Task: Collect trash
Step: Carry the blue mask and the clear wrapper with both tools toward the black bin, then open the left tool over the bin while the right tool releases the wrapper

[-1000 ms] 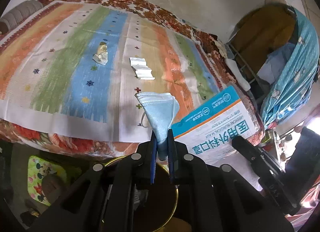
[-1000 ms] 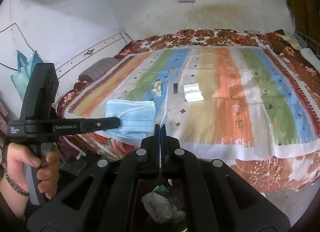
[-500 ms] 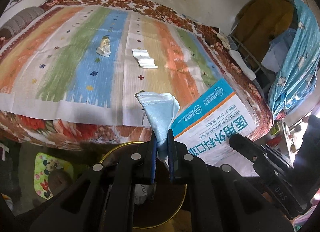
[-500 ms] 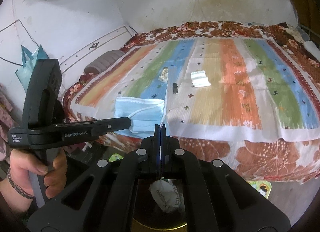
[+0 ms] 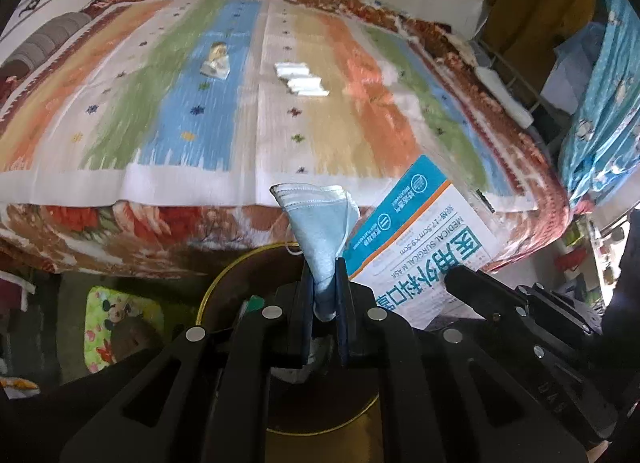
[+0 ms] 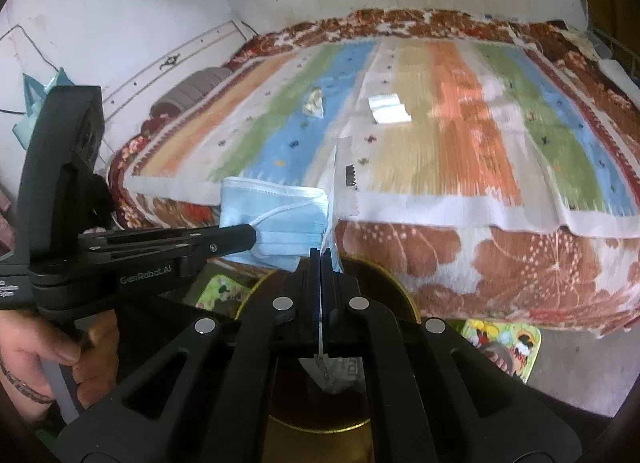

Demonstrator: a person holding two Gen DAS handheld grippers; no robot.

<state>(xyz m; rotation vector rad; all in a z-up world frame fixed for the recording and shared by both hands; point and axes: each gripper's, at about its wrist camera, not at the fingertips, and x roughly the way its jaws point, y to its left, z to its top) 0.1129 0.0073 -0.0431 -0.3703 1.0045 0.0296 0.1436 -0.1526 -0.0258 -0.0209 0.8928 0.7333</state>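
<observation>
Broadly, the striped bedspread (image 5: 224, 115) fills the upper frame of both views, lower and nearer the camera than a second ago. At bottom centre sits the gold-rimmed bin (image 6: 404, 295), more exposed now, with crumpled trash inside. The medical mask package (image 5: 420, 247) is clamped flat in the right gripper (image 6: 325, 259), fingers together. The blue face mask (image 5: 320, 223) is pinched in the left gripper (image 5: 324, 283), above the bin. A crumpled wrapper (image 5: 216, 61) and folded foil (image 5: 302, 79) lie upper centre.

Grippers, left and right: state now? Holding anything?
Left gripper: shut on the crumpled pale blue surgical mask.
Right gripper: shut on the flat white-and-blue mask packet, seen edge-on between its fingers.
</observation>
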